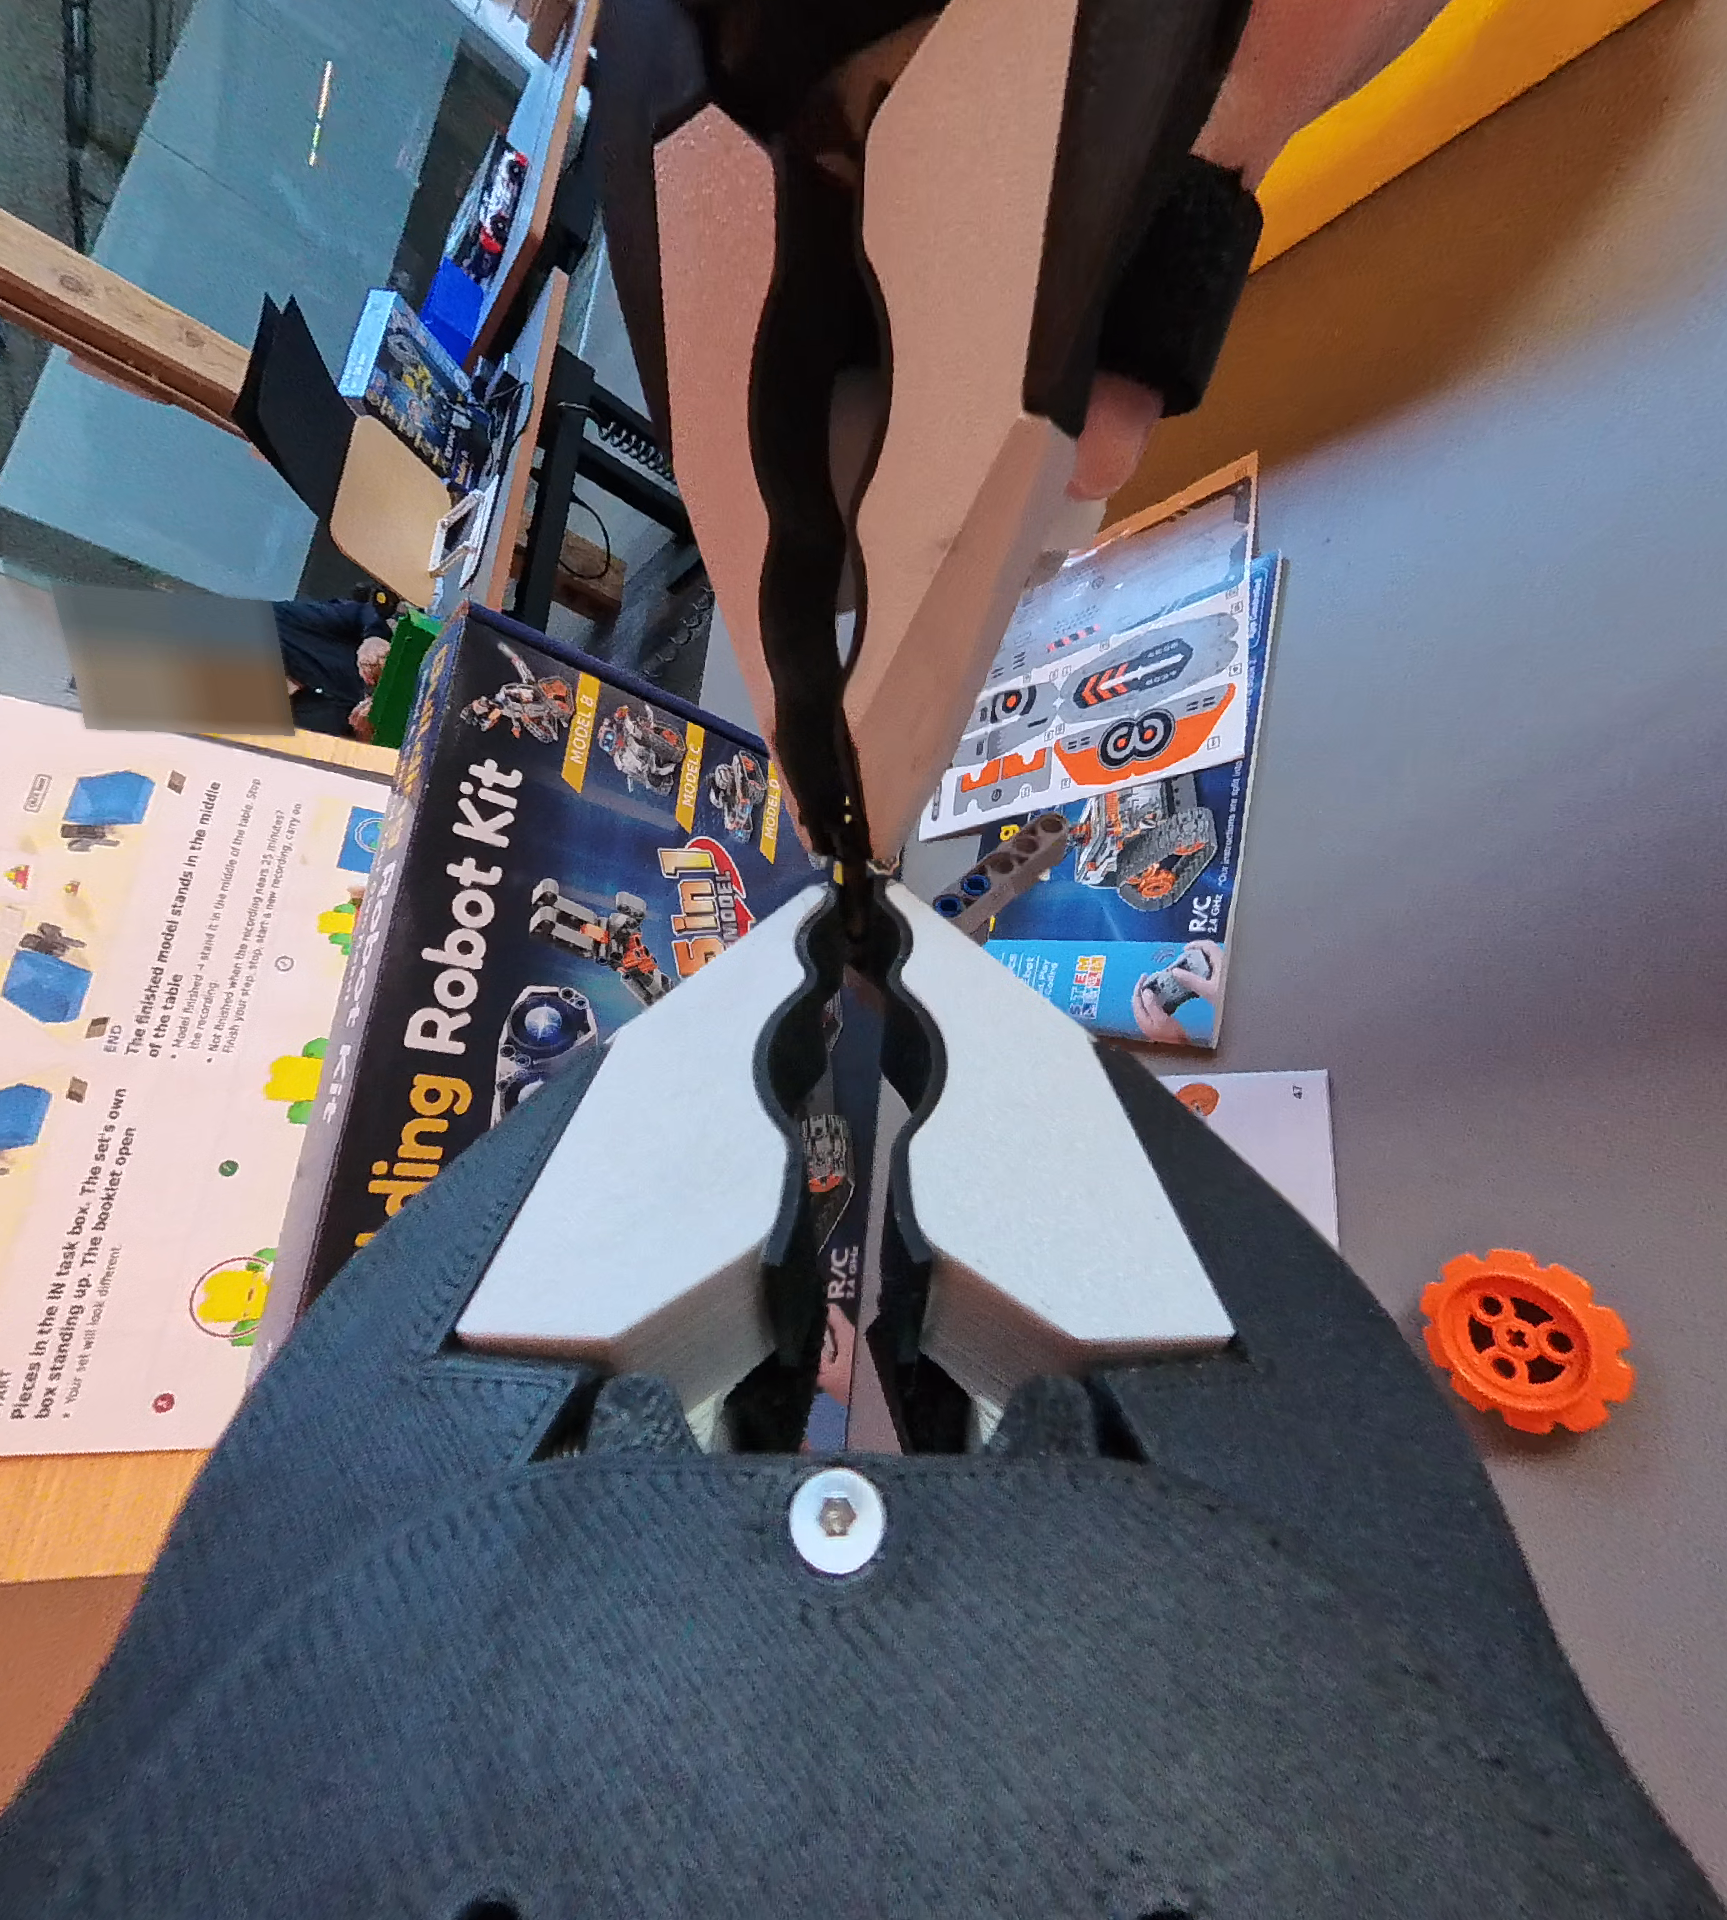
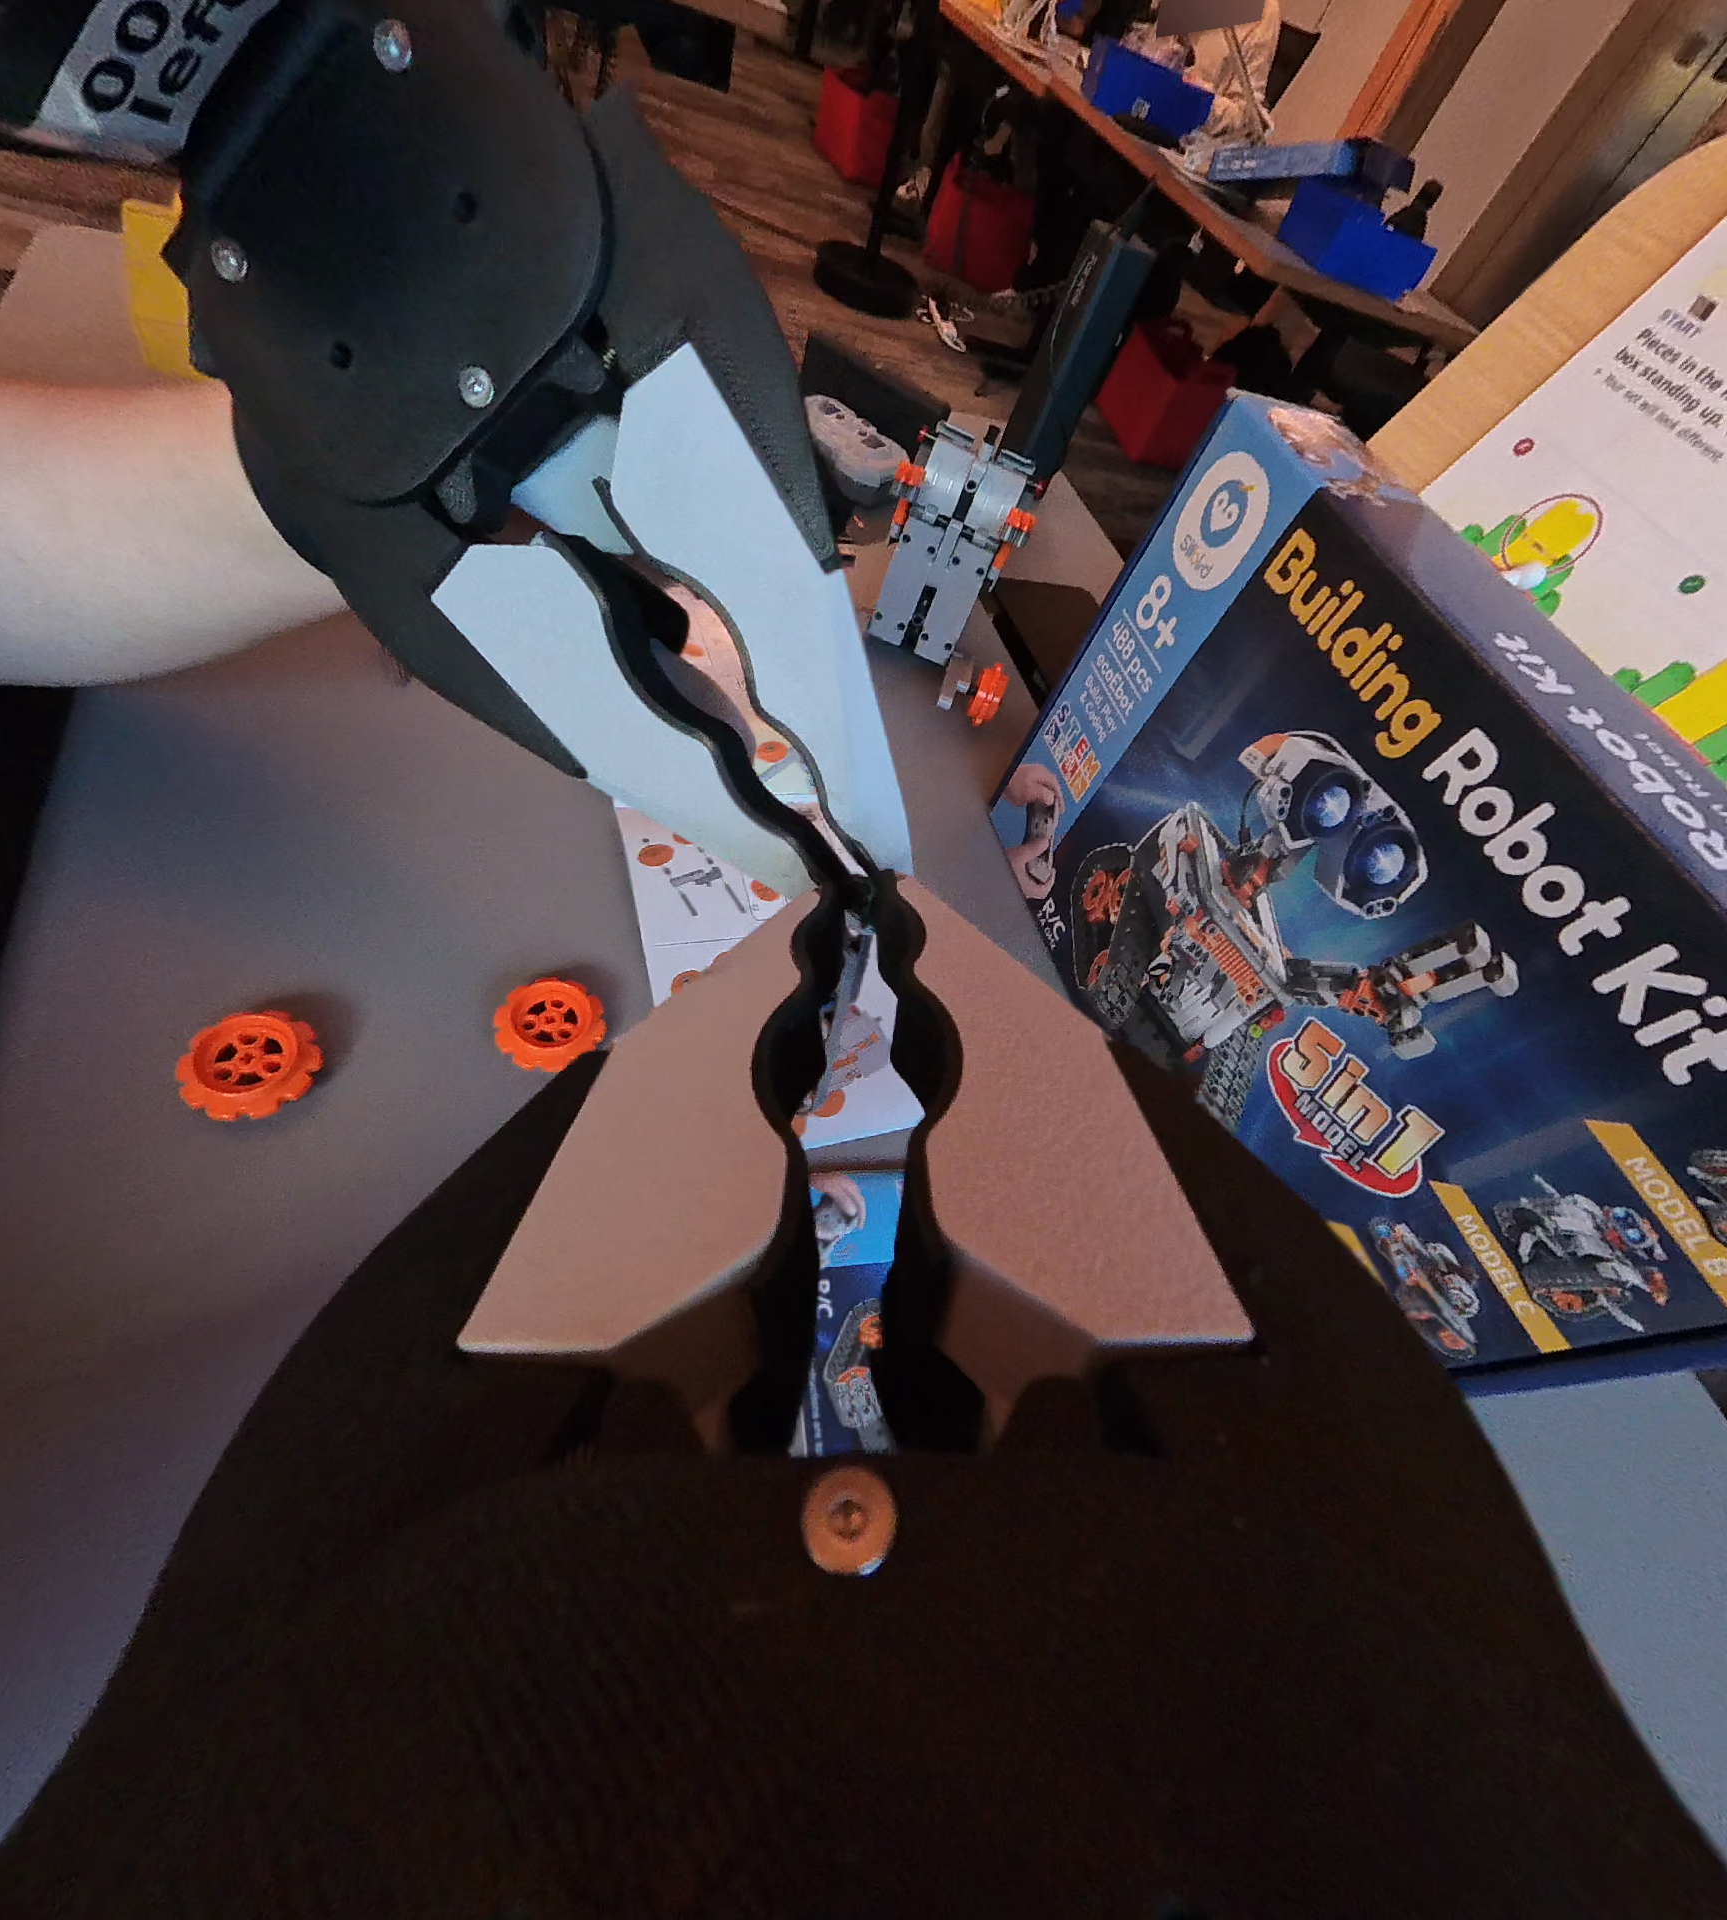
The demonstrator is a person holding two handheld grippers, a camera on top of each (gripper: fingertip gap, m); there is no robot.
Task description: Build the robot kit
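My left gripper (image 1: 854, 912) and my right gripper (image 2: 864, 906) meet tip to tip above the grey table (image 2: 267, 831). Both look shut, and a small dark piece (image 1: 844, 871) sits pinched where the tips meet; it is too small to make out. In the left wrist view the right gripper (image 1: 843, 836) comes down from the top. In the right wrist view the left gripper (image 2: 854, 878) comes in from the upper left. A grey beam with blue pins (image 1: 1004, 873) lies on a booklet (image 1: 1139, 935) just beyond the tips.
A dark blue kit box (image 2: 1410, 935) lies right of the grippers, also in the left wrist view (image 1: 526, 935). Orange gear wheels (image 2: 249, 1065) (image 2: 549, 1023) (image 1: 1524, 1340) lie on the table. A partly built grey model (image 2: 952, 540) stands behind. A sticker sheet (image 1: 1098, 707) and an instruction sheet (image 1: 59, 1039) lie nearby. The tips of both grippers are at nearly the same place.
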